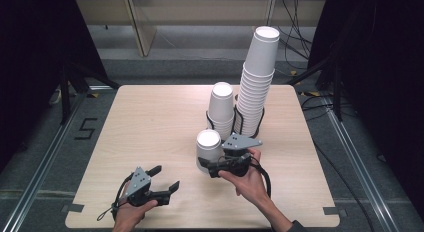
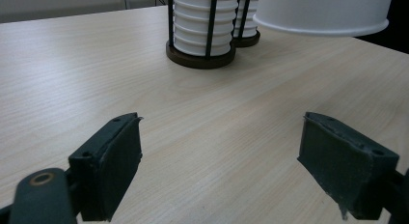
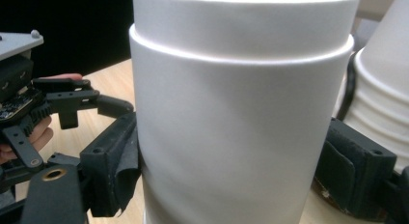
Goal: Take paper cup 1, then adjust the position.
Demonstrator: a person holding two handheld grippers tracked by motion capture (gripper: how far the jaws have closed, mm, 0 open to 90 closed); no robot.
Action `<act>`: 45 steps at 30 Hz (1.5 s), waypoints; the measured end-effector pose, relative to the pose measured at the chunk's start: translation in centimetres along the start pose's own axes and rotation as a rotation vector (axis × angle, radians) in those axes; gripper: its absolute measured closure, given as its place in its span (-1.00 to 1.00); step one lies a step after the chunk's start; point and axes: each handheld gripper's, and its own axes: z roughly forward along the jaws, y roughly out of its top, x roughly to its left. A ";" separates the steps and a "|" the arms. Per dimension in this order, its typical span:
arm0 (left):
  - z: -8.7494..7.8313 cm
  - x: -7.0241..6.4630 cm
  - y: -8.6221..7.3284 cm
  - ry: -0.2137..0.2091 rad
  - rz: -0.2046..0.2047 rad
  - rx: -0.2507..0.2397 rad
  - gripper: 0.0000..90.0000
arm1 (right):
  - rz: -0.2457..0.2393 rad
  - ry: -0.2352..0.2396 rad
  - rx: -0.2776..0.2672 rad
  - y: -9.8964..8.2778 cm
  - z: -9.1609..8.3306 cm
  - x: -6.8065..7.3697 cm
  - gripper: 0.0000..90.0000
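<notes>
At centre frame our right gripper (image 1: 214,164) clamps an upturned white paper cup (image 1: 208,148), while our left gripper (image 1: 162,179), lower left, gapes empty.

- A black figure "5" (image 1: 86,128) is marked on the grey floor, at about nine o'clock from the table (image 1: 150,117), beside its left edge
</notes>
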 end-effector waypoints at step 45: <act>0.4 -2.0 0.6 -0.162 0.034 -0.085 -0.68 | -0.005 0.139 -0.005 -1.8 4.1 4.3 -0.59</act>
